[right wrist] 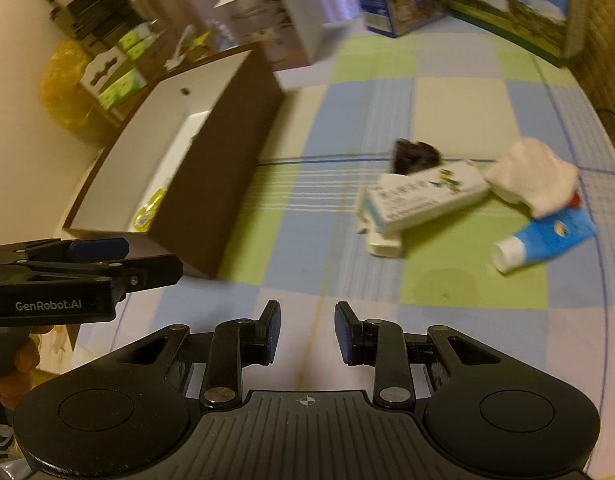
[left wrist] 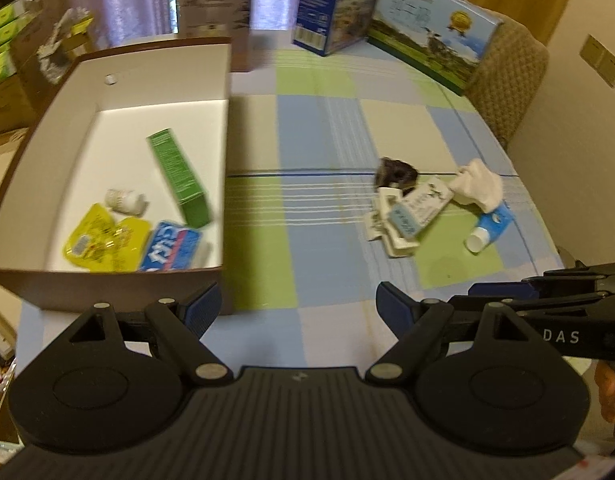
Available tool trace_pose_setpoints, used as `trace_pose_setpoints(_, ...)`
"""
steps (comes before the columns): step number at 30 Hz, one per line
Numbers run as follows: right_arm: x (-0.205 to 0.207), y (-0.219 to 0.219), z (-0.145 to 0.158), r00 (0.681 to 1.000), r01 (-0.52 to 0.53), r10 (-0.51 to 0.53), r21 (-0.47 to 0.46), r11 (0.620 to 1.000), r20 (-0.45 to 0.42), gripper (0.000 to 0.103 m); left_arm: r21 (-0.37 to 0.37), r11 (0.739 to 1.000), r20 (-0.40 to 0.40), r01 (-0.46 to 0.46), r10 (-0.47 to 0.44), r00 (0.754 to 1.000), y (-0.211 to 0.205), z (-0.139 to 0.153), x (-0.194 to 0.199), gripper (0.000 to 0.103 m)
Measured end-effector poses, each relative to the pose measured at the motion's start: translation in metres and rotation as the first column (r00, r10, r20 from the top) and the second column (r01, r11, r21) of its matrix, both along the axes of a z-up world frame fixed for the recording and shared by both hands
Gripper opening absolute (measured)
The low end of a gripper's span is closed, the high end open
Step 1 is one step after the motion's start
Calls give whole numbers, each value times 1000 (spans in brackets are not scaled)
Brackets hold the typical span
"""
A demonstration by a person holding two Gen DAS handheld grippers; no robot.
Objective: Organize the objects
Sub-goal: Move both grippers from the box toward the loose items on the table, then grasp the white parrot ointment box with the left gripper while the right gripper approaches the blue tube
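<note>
My left gripper [left wrist: 298, 307] hangs level with its blue-padded fingers [left wrist: 203, 307] spread wide and nothing between them. My right gripper [right wrist: 306, 334] sits beside it, jaws parted more narrowly, also empty; from the left wrist view it shows side-on at the right edge [left wrist: 547, 300]. My left hand [right wrist: 19, 364] wraps the handle below the left gripper's body.

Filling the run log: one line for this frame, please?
left gripper: open, empty | right gripper: open, empty | brown box: green carton inside | blue tube, white cloth: on tablecloth
</note>
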State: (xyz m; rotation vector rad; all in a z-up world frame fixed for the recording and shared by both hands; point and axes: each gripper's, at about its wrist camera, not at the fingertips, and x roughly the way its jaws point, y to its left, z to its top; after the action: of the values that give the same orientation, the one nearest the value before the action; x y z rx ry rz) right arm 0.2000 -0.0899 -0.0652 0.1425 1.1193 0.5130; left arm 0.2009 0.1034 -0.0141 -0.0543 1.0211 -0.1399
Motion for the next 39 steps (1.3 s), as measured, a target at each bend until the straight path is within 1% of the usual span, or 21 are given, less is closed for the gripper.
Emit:
trace_pose_setpoints(6,3,-32,-4,997,78,-79,-16,997,-27,29,-5,998,-5,70,-70,998,-33,-2,10,82)
trace_pose_setpoints(10,4,-51,-6,992,118,-119,-31,992,-37,42,-7,994,-13,110,-110,994,-52,-6,17,82)
trace_pose_setpoints(12,6,-61,-8,988,146,-147,-37,989,-40,44,-7,991,-13,131,-131,991,-61,-8,22,82)
trace_pose_setpoints(17,12,-82,-14,978,203,-206,-69,977,-39,46,-1,983,-9,183,-183,983,-82,-15,36,82)
trace_pose_setpoints(23,20,-110,-22,956,286,-290,-90,954,-40,47,20,971,7,239,-239,971,-105,-26,58,82)
trace_pose_setpoints(27,24,-129,-27,938,339,-344,-92,936,-44,47,44,956,17,291,-292,956,-120,-37,73,82)
trace_pose_setpoints(29,25,-138,-29,927,365,-371,-93,926,-48,47,57,944,28,325,-327,945,-128,-43,80,82)
trace_pose_setpoints(34,26,-158,-36,903,416,-424,-103,903,-65,47,128,912,13,391,-396,918,-151,-62,99,81)
trace_pose_setpoints(39,27,-176,-42,878,461,-471,-115,880,-84,47,153,883,-16,443,-446,895,-172,-80,119,80)
